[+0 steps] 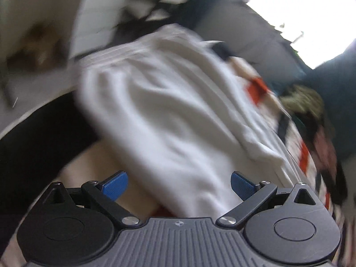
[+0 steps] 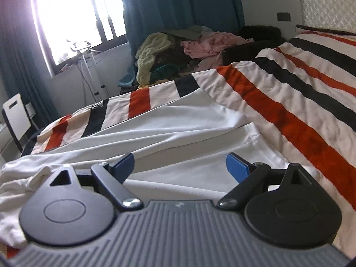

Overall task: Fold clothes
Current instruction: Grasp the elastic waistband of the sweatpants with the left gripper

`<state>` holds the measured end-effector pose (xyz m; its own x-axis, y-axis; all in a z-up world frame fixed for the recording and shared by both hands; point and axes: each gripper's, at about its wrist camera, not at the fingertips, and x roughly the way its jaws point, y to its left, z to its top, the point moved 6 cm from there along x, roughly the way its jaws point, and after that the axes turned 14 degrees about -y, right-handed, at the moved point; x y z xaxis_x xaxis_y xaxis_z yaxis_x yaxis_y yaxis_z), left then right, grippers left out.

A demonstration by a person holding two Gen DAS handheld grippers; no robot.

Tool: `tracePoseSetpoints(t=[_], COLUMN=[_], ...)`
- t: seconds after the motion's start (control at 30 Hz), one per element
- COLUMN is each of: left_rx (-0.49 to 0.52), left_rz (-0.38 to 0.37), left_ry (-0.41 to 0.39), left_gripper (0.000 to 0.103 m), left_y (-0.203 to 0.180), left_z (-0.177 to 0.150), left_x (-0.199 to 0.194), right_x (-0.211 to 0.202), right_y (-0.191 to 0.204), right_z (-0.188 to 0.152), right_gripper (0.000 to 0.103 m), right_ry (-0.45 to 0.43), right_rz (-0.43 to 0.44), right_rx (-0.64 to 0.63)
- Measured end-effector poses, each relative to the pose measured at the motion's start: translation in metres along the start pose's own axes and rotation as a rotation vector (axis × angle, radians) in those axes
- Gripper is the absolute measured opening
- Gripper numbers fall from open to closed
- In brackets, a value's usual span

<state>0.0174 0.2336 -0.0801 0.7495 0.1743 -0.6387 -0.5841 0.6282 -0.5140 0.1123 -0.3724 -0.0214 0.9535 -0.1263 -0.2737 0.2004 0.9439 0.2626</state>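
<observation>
While both sets of blue pads stand spread and hold nothing, the left gripper [image 1: 179, 183] hovers over the white garment [image 1: 160, 111], blurred. The right gripper [image 2: 180, 166] sits low above that same garment [image 2: 178, 124], which lies across the striped blanket [image 2: 300, 102], with a clothes pile [image 2: 178, 51] beyond the blanket.

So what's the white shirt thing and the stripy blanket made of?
The white garment looks like thin, matte cotton-type cloth: it lies in smooth, soft folds. The striped blanket looks thicker and fuzzy, perhaps fleece, as its surface shows a nap. Neither can be confirmed by sight.
</observation>
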Motion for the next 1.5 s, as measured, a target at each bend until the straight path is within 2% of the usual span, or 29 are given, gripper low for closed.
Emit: tracePoseSetpoints(t=[0.1, 0.37, 0.43, 0.47, 0.5, 0.63, 0.7, 0.73, 0.8, 0.87, 1.0, 1.1, 1.17, 1.23, 1.3, 1.5], left_rx=[-0.143, -0.188, -0.186, -0.190, -0.195, -0.183, -0.205, -0.216, -0.219, -0.235, -0.329, -0.308, -0.279, -0.257, -0.276, -0.271], left_rz=[0.046, 0.027, -0.028, -0.079, -0.140, -0.292, -0.319, -0.319, -0.253, -0.184, -0.184, -0.189, -0.222, -0.274, -0.289, -0.144], left_ry=[0.037, 0.017, 0.008, 0.002, -0.008, -0.057, -0.058, -0.053, -0.021, 0.011, 0.061, 0.024, -0.006, -0.037, -0.055, -0.025], left_gripper=[0.097, 0.098, 0.096, 0.089, 0.088, 0.089, 0.089, 0.089, 0.088, 0.078, 0.073, 0.060, 0.031, 0.030, 0.029, 0.033], left_y=[0.034, 0.050, 0.046, 0.043, 0.039, 0.030, 0.031, 0.032, 0.037, 0.046, 0.048, 0.043, 0.038, 0.027, 0.026, 0.023], left_z=[0.014, 0.022, 0.023, 0.025, 0.027, 0.037, 0.039, 0.039, 0.035, 0.029, 0.022, 0.026, 0.030, 0.032, 0.033, 0.023], left_x=[0.008, 0.015, 0.017, 0.016, 0.014, 0.004, 0.004, 0.004, 0.011, 0.019, 0.031, 0.031, 0.029, 0.026, 0.024, 0.040], right_x=[0.001, 0.005, 0.006, 0.007, 0.007, 0.008, 0.009, 0.009, 0.010, 0.011, 0.013, 0.015, 0.016, 0.016, 0.016, 0.024], right_y=[-0.002, -0.011, -0.013, -0.014, -0.014, -0.016, -0.016, -0.016, -0.017, -0.018, -0.020, -0.021, -0.023, -0.025, -0.028, -0.038], right_z=[-0.001, -0.001, -0.002, -0.002, -0.003, -0.003, -0.003, -0.003, -0.003, -0.004, -0.004, -0.005, -0.006, -0.006, -0.006, -0.010], right_gripper=[0.091, 0.091, 0.091, 0.091, 0.091, 0.091, 0.091, 0.091, 0.091, 0.091, 0.091, 0.091, 0.091, 0.091, 0.091, 0.091], right_ry=[0.002, 0.023, 0.030, 0.034, 0.036, 0.041, 0.043, 0.044, 0.047, 0.049, 0.054, 0.059, 0.065, 0.066, 0.065, 0.090], right_rz=[0.000, 0.006, 0.002, 0.001, 0.001, 0.001, 0.001, 0.002, 0.001, -0.002, -0.008, -0.013, -0.018, -0.024, -0.033, -0.065], right_rx=[0.012, 0.096, 0.108, 0.114, 0.119, 0.130, 0.133, 0.134, 0.138, 0.144, 0.155, 0.163, 0.170, 0.181, 0.194, 0.300])
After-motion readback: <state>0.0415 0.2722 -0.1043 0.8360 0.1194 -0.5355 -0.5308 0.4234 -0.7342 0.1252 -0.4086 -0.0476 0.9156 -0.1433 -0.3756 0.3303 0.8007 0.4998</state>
